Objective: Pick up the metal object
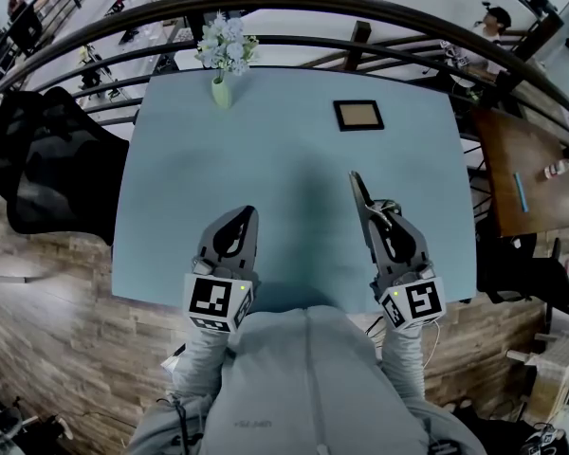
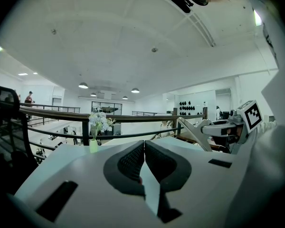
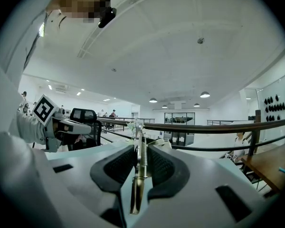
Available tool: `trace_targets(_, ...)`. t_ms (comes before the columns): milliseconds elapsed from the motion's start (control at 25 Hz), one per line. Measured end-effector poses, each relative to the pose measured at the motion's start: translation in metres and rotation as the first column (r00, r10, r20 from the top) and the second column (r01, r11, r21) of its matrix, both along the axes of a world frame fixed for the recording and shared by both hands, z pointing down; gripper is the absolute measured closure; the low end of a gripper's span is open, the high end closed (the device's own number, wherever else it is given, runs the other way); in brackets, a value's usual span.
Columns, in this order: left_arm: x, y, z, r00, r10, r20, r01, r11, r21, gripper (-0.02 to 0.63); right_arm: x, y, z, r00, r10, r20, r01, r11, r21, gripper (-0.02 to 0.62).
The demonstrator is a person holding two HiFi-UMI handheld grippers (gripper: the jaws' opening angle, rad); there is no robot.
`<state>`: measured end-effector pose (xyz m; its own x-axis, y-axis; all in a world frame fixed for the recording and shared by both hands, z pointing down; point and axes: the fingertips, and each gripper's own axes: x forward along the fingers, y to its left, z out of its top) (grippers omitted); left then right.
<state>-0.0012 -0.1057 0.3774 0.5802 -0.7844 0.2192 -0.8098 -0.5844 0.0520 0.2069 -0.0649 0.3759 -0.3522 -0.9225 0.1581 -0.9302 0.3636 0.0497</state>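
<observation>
- Right gripper view shows the right gripper [image 3: 140,148] with its jaws drawn most of the way in and clamped on the metal object [image 3: 138,175]. It is a thin bar with a spring along it, held edge-on between the ribbed pads.
- In the head view the object juts out ahead of those jaws and seems to be lifted off the table [image 1: 294,145], over its near right part.
- The left gripper [image 2: 144,151] has its jaws pressed together on nothing. It hovers over the table's near edge, well apart from the right one.
- Main risk, as I judge it: the pads bite a narrow, smooth edge, so a tilt or jerk of the hand could let the bar pivot or slide out. The spring could also give and loosen the hold.
- A slip this close to the front edge could send the piece onto the wooden floor [image 1: 57,282].
- The middle of the table is bare. The flower vase [image 1: 223,64] and a small dark frame [image 1: 357,115] stand at the far side, well apart from both grippers.
- Limits round the table are the railing [image 1: 360,12] beyond the far edge, a black chair [image 1: 47,169] at the left and a brown side table [image 1: 517,173] at the right.
</observation>
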Motion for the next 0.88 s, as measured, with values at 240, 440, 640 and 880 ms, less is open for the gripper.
trace_targets(240, -0.0039, -0.0017, 0.0004, 1.000, -0.008, -0.003, 0.008, 1.000, 0.001, 0.577, -0.0013, -0.0010, -0.0010, 1.000, 0.002, 0.008, -0.002, 1.000, 0.001, 0.497)
trace_targets(440, -0.0050, -0.0026, -0.0002, 1.000, -0.009, -0.005, 0.009, 1.000, -0.001, 0.577, -0.0011, -0.0007, -0.0024, 1.000, 0.006, 0.002, -0.006, 1.000, -0.003, 0.497)
trace_targets(640, -0.0046, -0.0028, 0.0007, 1.000, -0.002, -0.008, 0.002, 1.000, -0.003, 0.577, -0.0004, 0.0002, -0.0009, 1.000, 0.009, -0.001, -0.009, 1.000, -0.009, 0.497)
trace_targets(880, -0.0040, -0.0036, 0.0028, 1.000, 0.000, -0.008, 0.000, 1.000, -0.009, 0.577, 0.0009, 0.0010, 0.0000, 1.000, 0.016, 0.000, -0.016, 1.000, -0.014, 0.497)
